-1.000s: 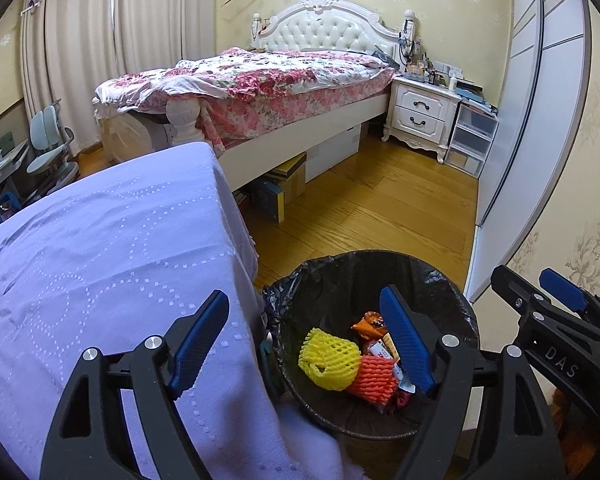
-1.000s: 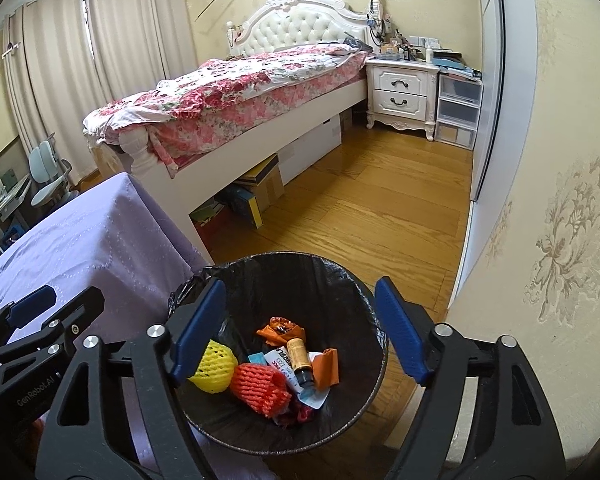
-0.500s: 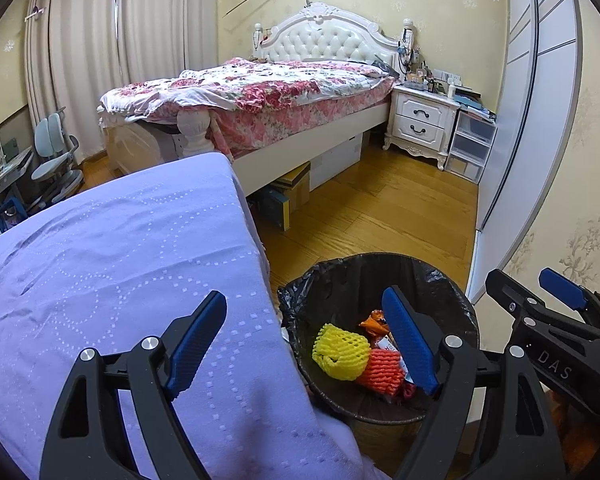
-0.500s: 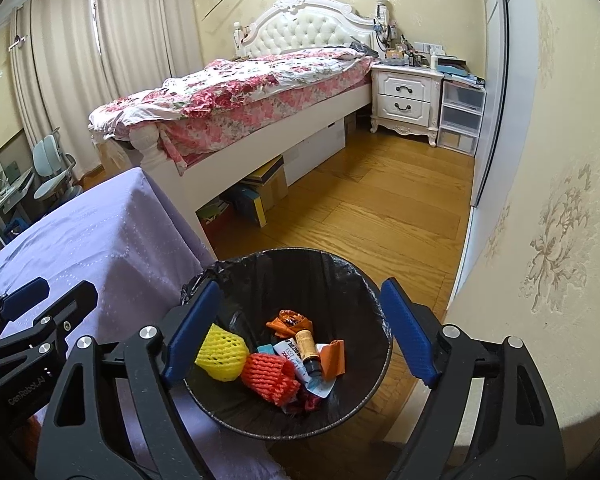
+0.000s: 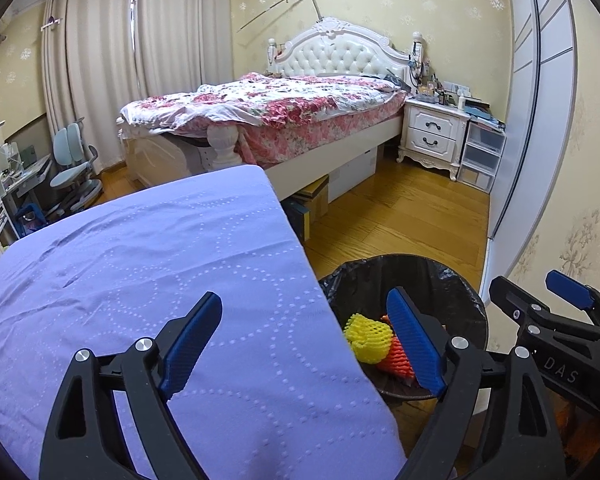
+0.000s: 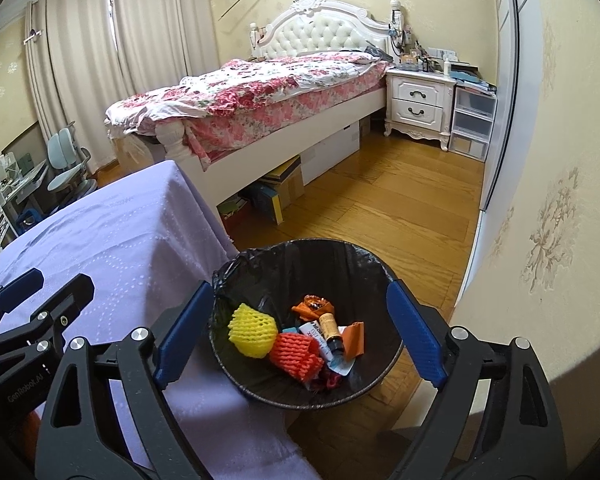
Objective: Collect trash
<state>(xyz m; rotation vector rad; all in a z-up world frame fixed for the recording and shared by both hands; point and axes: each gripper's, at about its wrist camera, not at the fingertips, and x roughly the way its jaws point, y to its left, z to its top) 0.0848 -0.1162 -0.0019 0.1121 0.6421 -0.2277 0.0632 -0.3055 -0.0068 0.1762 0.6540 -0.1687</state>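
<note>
Bedroom walls in pale yellow paper stood behind a bed [image 6: 260, 92] with a floral quilt, far across a wooden floor [image 6: 400, 208]. Nearer, a table under a lilac cloth [image 5: 148, 272] filled the left side. Just beside its right edge sat a trash bin [image 6: 340, 256] lined with a black bag, holding a yellow foam net [image 6: 252, 330], an orange foam net [image 6: 296, 356], a small brown bottle [image 6: 329, 326] and crumpled wrappers. The left gripper [image 5: 304, 340] hung over the cloth's edge, jaws opening with nothing between them. The right gripper [image 6: 300, 332] hung above the bin, jaws likewise opening, gripping nothing; the trash lay well below them.
</note>
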